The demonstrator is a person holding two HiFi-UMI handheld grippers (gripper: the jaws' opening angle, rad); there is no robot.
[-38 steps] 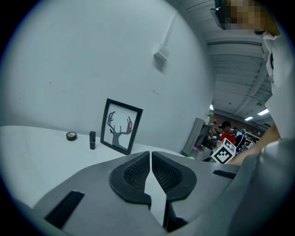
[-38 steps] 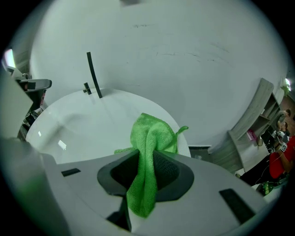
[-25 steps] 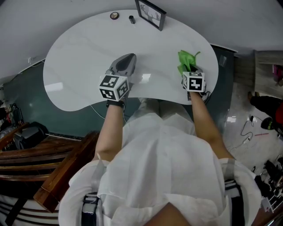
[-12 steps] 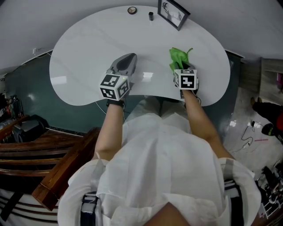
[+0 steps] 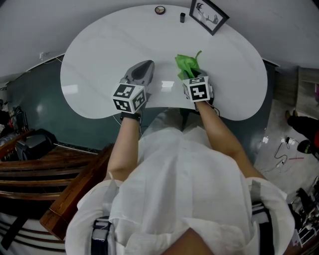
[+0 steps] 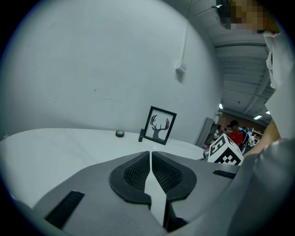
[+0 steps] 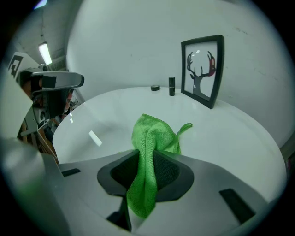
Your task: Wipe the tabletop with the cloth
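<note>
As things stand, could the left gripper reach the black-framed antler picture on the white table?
Probably yes: only bare white tabletop lies between the left gripper and the black-framed antler picture; the gripper's shut, empty jaws would need opening.

the white table (image 5: pixel 99 60) bears a framed picture (image 5: pixel 209 16), dark cylinder (image 5: pixel 182 18), round disc (image 5: pixel 159 9) and green cloth (image 5: pixel 185 63).

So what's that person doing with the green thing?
A person is holding a tool in each hand over a white table. The right tool is clamped on a green cloth, and the cloth's loose end lies on the tabletop, so it looks like table wiping. The left tool is shut with nothing in it, just left of the cloth. A picture frame stands at the far edge.
</note>
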